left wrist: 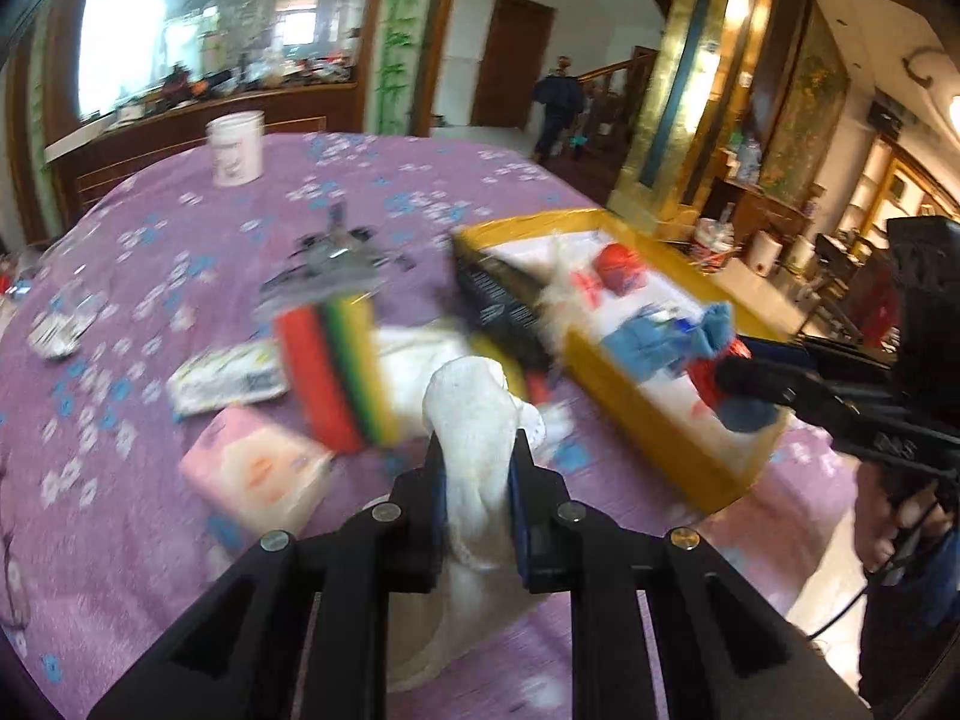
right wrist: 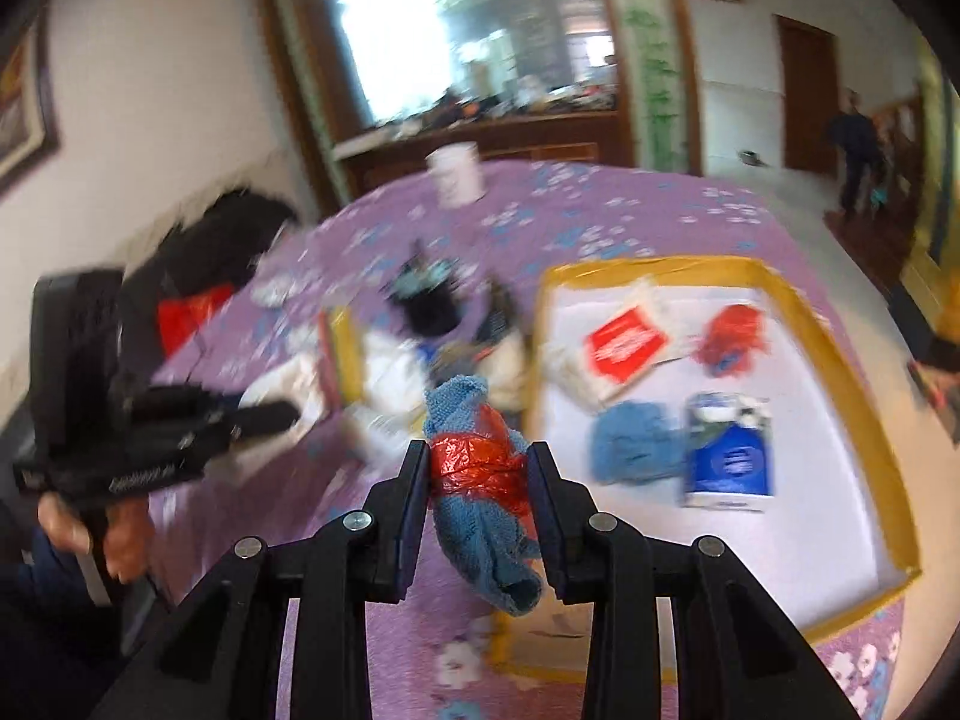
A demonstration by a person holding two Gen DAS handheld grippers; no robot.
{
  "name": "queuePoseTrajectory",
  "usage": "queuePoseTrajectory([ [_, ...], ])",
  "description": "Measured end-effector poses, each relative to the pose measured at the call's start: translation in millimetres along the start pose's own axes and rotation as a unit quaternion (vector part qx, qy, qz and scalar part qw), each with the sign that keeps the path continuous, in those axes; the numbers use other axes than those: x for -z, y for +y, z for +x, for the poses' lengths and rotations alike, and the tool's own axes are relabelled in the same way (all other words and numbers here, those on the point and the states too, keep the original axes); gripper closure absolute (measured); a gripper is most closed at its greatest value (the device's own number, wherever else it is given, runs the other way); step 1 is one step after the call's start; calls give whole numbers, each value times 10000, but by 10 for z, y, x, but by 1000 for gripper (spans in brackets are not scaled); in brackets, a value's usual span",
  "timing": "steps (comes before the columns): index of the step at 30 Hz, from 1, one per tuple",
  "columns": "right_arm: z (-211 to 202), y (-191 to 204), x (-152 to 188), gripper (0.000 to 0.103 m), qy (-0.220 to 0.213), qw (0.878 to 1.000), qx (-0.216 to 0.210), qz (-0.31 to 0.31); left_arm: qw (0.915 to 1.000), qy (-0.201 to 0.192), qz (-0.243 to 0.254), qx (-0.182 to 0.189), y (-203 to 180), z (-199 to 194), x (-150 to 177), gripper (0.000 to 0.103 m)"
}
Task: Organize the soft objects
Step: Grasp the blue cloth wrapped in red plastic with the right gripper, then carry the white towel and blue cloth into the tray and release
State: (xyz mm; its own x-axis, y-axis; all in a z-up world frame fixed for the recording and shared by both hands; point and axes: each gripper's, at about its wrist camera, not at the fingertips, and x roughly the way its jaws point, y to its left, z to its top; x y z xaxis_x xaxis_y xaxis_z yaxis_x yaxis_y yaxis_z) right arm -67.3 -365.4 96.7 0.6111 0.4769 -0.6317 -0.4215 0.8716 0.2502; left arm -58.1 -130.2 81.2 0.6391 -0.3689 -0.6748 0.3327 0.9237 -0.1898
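Right gripper (right wrist: pixel 474 480) clamped on blue knitted cloth bundle bound with red foil (right wrist: pixel 480 474); carry it over the yellow-rimmed white tray (right wrist: pixel 840 360) ahead-right, release low.

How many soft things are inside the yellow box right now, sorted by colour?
Going by the right wrist view of the yellow box:
Blue: 2, a blue cloth and a blue packet
Red: 2, a red-and-white packet and a red crumpled bundle
Total: 4
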Motion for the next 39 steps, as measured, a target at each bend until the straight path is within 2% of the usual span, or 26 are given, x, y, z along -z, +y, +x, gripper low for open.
queuePoseTrajectory([
  [6,-42,-526,-192,68,-104,9963,192,831,9990,15,285,356,-404,213,-366,86],
  [11,29,-912,-355,68,-185,9900,363,1349,9967,309,285,692,-690,623,-712,86],
  [19,279,-1463,-554,68,-244,9731,698,2181,9956,639,52,684,-890,1361,-1011,86],
  [24,464,-1629,-623,68,-264,9660,829,2435,9950,726,-162,664,-872,1649,-1106,86],
  [31,669,-1702,-636,68,-147,9606,1296,2454,9945,752,-200,706,-883,1798,-1135,86],
  [39,738,-1774,-590,68,-96,9601,1256,2496,9948,800,29,631,-963,1874,-1064,86],
])
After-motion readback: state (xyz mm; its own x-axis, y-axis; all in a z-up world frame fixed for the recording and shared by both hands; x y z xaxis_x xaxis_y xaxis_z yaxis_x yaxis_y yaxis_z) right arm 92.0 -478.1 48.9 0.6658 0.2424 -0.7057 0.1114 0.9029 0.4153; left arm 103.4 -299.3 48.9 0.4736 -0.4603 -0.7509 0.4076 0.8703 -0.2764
